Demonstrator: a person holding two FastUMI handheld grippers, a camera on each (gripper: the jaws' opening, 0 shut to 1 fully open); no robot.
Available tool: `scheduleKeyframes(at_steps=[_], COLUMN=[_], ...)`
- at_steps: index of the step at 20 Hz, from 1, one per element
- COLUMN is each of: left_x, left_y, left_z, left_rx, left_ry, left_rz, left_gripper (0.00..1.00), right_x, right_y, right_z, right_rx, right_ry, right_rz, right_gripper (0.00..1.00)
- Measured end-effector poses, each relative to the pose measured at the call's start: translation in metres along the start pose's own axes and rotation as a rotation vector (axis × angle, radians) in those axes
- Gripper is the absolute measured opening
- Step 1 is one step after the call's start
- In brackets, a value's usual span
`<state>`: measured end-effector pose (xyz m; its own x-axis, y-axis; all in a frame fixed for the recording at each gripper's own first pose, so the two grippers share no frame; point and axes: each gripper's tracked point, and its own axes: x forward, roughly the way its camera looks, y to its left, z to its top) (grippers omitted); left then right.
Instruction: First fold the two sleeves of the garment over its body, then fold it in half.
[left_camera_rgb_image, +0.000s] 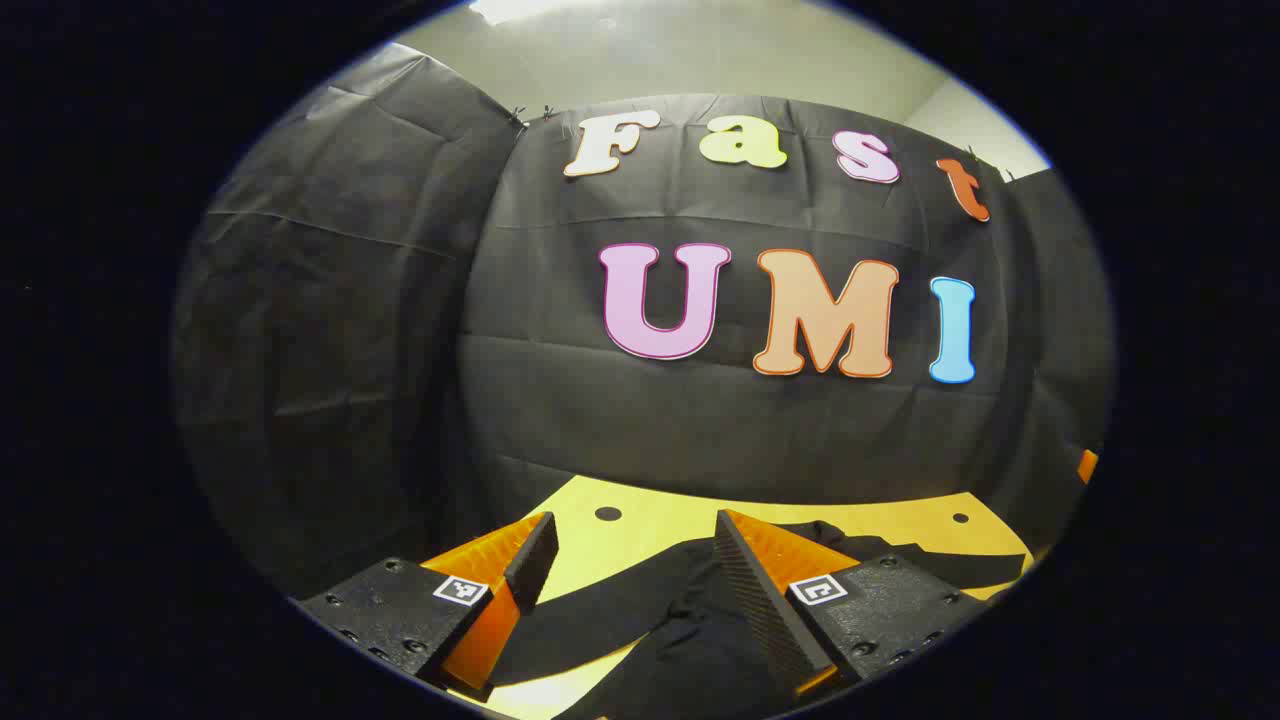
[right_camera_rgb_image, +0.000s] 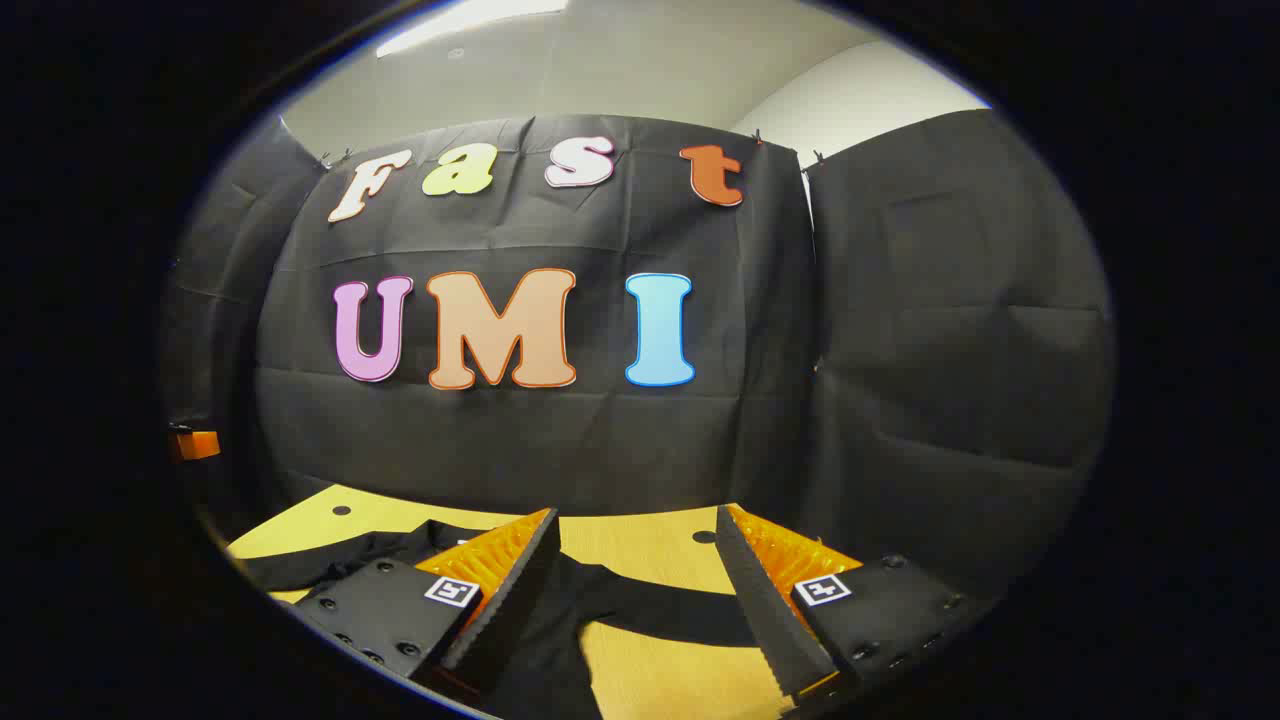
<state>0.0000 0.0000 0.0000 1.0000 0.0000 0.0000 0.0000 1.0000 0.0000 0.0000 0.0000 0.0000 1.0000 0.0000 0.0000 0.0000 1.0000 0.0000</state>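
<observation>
A black garment (left_camera_rgb_image: 690, 620) lies spread on the yellow table (left_camera_rgb_image: 650, 520). In the left gripper view one sleeve (left_camera_rgb_image: 590, 620) runs out to the left between my fingers. My left gripper (left_camera_rgb_image: 635, 545) hangs open above it, holding nothing. In the right gripper view the garment (right_camera_rgb_image: 540, 640) shows with its other sleeve (right_camera_rgb_image: 670, 615) stretched to the right across the table (right_camera_rgb_image: 640, 540). My right gripper (right_camera_rgb_image: 635, 540) stands open above that sleeve, with nothing between its fingers. A small part of the other gripper (right_camera_rgb_image: 195, 443) shows at the far left edge.
The booth's black cloth wall (left_camera_rgb_image: 700, 420) closes the table at the back and on both sides. Small round holes (left_camera_rgb_image: 608, 513) dot the tabletop near its far edge. Bare yellow tabletop lies beyond the garment.
</observation>
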Motion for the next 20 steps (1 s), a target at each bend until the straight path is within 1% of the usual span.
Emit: scheduleKeyframes(at_steps=[1, 2, 3, 4, 7, 9, 10, 11, 13, 14, 17, 18, 19, 20], left_x=[-0.002, -0.003, -0.005, -0.006, -0.009, -0.009, -0.009, -0.009, -0.008, -0.008, -0.008, -0.008, -0.007, -0.007], left_y=[0.001, 0.002, 0.003, 0.006, 0.009, 0.011, 0.012, 0.013, 0.013, 0.013, 0.014, 0.014, 0.014, 0.014], left_z=[-0.002, -0.002, -0.004, -0.004, -0.01, -0.012, -0.012, -0.013, -0.014, -0.015, -0.019, -0.019, -0.02, -0.021], left_rx=[-0.007, -0.013, -0.017, -0.016, -0.007, -0.002, -0.002, -0.005, -0.011, -0.012, -0.017, -0.017, -0.016, -0.013], left_ry=[0.003, 0.007, 0.009, 0.011, 0.025, 0.032, 0.034, 0.031, 0.033, 0.036, 0.049, 0.05, 0.048, 0.049], left_rz=[0.001, 0.004, 0.007, 0.012, 0.021, 0.023, 0.031, 0.036, 0.036, 0.036, 0.039, 0.042, 0.045, 0.046], left_gripper=[0.92, 0.92, 0.92, 0.92, 0.92, 0.92, 0.92, 0.92, 0.92, 0.92, 0.92, 0.92, 0.92, 0.92], right_x=[-0.001, -0.003, -0.004, -0.004, -0.008, -0.01, -0.01, -0.01, -0.011, -0.012, -0.01, -0.01, -0.009, -0.009], right_y=[0.001, 0.002, 0.002, 0.0, -0.002, -0.004, -0.006, -0.008, -0.009, -0.008, -0.008, -0.008, -0.009, -0.008], right_z=[-0.001, -0.001, -0.002, -0.005, -0.008, -0.008, -0.01, -0.011, -0.012, -0.013, -0.014, -0.013, -0.012, -0.014], right_rx=[0.004, 0.006, 0.002, -0.008, -0.008, -0.005, -0.012, -0.023, -0.04, -0.041, -0.048, -0.051, -0.052, -0.051], right_ry=[0.002, 0.001, 0.002, 0.006, 0.02, 0.025, 0.03, 0.035, 0.041, 0.044, 0.057, 0.054, 0.051, 0.051], right_rz=[0.003, 0.007, 0.008, 0.0, -0.006, -0.007, -0.014, -0.021, -0.026, -0.023, -0.025, -0.029, -0.029, -0.029], right_gripper=[0.98, 1.0, 0.98, 1.0, 0.98, 0.98, 1.0, 0.98, 1.0, 0.98, 1.0, 0.98, 1.0, 1.0])
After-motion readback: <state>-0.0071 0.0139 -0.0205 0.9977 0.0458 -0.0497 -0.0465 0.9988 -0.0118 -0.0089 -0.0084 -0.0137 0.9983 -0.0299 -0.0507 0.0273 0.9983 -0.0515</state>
